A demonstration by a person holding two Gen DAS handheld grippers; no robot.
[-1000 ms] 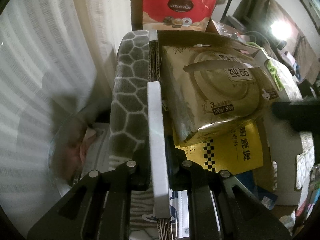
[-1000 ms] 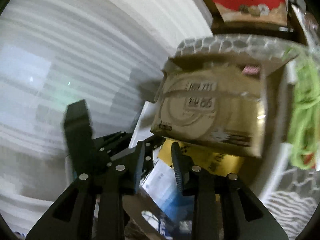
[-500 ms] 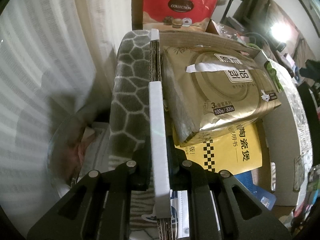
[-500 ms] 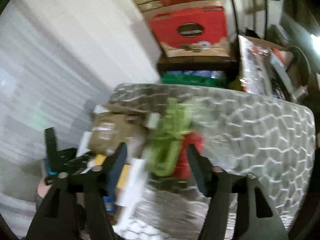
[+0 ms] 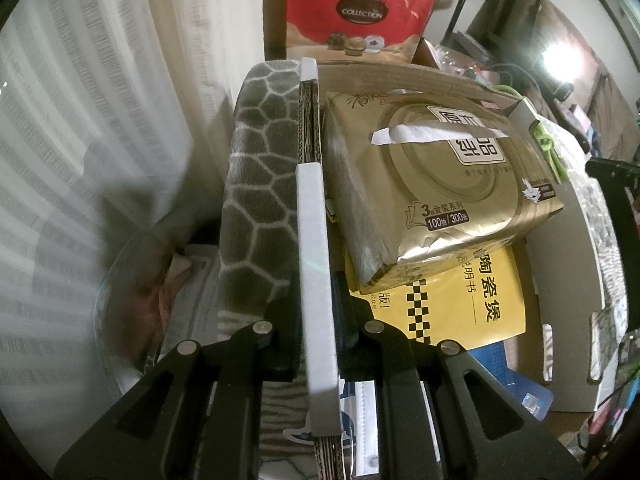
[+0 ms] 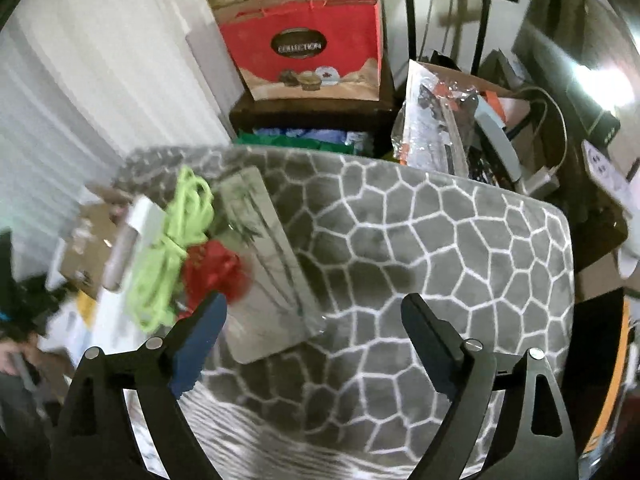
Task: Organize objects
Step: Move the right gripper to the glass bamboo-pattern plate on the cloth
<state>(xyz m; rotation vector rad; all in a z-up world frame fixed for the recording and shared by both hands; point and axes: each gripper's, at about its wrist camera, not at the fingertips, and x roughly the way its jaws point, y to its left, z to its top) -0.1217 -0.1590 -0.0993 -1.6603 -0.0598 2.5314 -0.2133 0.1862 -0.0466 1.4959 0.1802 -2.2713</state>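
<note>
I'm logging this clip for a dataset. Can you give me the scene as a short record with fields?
left gripper: shut on white-edged cardboard box wall
right gripper: open, empty, above grey honeycomb-patterned mat
in box: gold tissue pack lying on yellow booklet
on mat: lime green cord, red bundle, clear plastic packet
background: red gift bag

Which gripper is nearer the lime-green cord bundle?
Right. The right gripper, open, hovers just beside the lime-green cord bundle. The left gripper grips the cardboard box wall across the box from it.
</note>
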